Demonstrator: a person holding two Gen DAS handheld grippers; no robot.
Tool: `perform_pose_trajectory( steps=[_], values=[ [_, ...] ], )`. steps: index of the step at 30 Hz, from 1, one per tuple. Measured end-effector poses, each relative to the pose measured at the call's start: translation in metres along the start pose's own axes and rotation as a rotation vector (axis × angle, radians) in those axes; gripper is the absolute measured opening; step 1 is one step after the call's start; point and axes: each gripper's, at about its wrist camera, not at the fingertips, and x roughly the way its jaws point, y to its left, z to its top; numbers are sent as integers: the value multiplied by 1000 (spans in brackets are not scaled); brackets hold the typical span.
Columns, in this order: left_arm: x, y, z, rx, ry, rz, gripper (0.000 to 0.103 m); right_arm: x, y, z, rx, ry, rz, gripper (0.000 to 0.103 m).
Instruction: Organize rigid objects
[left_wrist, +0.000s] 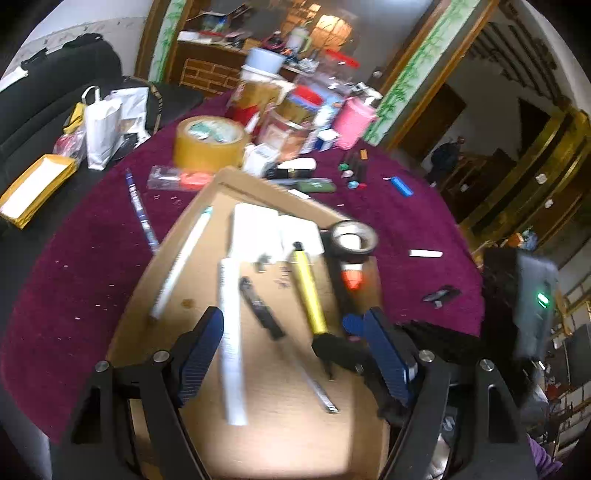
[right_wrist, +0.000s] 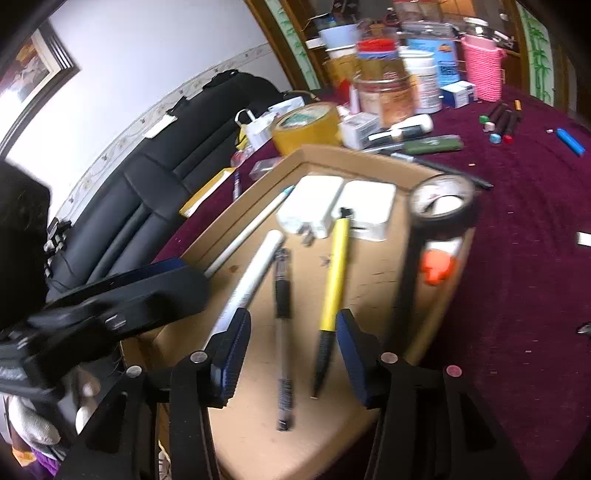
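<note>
Left tongs (left_wrist: 291, 332) spread, empty, over cardboard tray (left_wrist: 258, 184); right tongs (right_wrist: 291, 328) spread above yellow pen (right_wrist: 334, 288).

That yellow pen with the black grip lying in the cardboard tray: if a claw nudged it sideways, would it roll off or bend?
The yellow pen with the black grip looks like straight hard plastic, so it probably stays stiff. Its round barrel lies flat on the shallow cardboard tray, so it would likely roll a little, though the tray's raised rim should stop it. Being slim, it is probably light.

Open right tongs (right_wrist: 291, 354) above pens (right_wrist: 283, 332) in cardboard tray (right_wrist: 369, 155)
</note>
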Motion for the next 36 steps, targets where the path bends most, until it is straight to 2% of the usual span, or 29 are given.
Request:
perform_pose_trajectory(
  steps=[4, 8, 13, 17, 21, 25, 26, 27, 29, 32, 36],
  values=[
    [-7, -15, -8, 25, -17, -66, 78, -17, -35, 13, 26, -34, -72, 53],
    [-9, -18, -17, 48, -17, -115, 78, -31, -86, 45, 59, -54, -164, 53],
    [1, -5, -25, 14, 14, -148, 78, -10, -117, 95, 0, 10, -187, 53],
    [9, 9, -23, -34, 30, -139, 78, 25, -114, 131, -127, 88, -198, 53],
    [10, 18, -17, -58, 14, -130, 78, 65, -99, 147, -267, 199, -204, 53],
    [16, 19, -13, -57, 17, -133, 78, 101, -89, 154, -361, 281, -247, 53],
    [18, 19, -12, -56, 22, -134, 78, 106, -88, 155, -373, 287, -264, 48],
    [20, 19, -11, -55, 28, -135, 78, 112, -89, 154, -374, 304, -282, 33],
    [24, 18, -11, -54, 39, -141, 78, 111, -89, 154, -347, 298, -257, 24],
    [27, 17, -11, -52, 45, -148, 78, 103, -96, 149, -304, 275, -267, 23],
    [26, 14, -11, -51, 44, -158, 78, 76, -123, 138, -163, 242, -251, 19]
  ],
)
